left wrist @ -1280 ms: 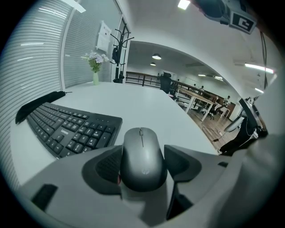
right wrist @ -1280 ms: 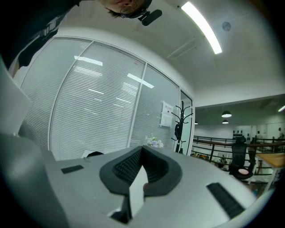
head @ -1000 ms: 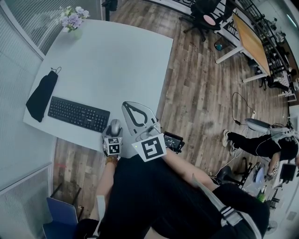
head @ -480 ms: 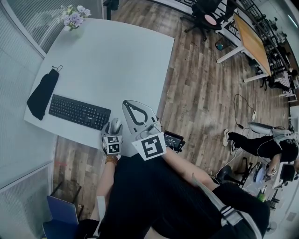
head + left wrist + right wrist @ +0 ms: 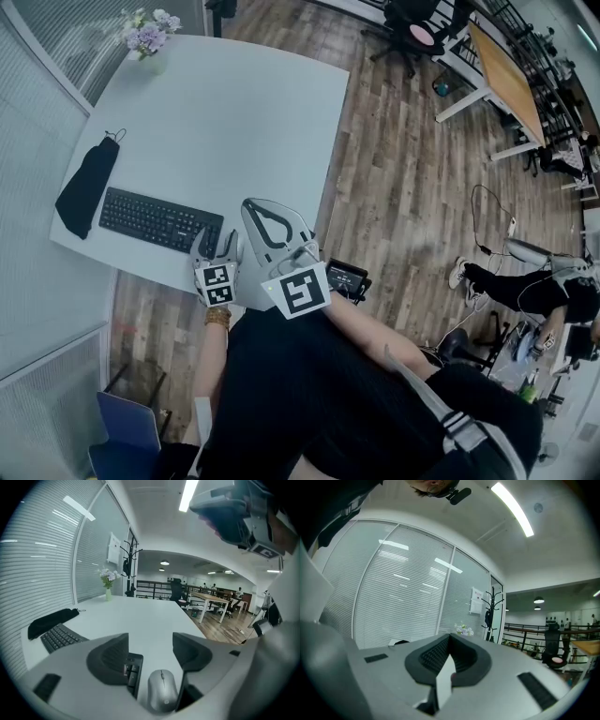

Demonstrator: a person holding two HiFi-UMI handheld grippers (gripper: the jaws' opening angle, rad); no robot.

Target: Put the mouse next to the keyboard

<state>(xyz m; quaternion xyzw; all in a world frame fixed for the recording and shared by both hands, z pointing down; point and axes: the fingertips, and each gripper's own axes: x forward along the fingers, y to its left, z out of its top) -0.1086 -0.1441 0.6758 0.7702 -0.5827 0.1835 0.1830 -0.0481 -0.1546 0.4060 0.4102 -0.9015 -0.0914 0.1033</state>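
left hand-held gripper (image 5: 150, 651): released | mouse (image 5: 162, 696): between its jaws, beside keyboard (image 5: 161, 221) | right hand-held gripper (image 5: 449, 660): clenched

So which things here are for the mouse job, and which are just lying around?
For the job:
mouse
keyboard
left gripper, open, with the mouse between its jaws

Just lying about:
black pouch
flowers
right gripper, shut on nothing, is not being used
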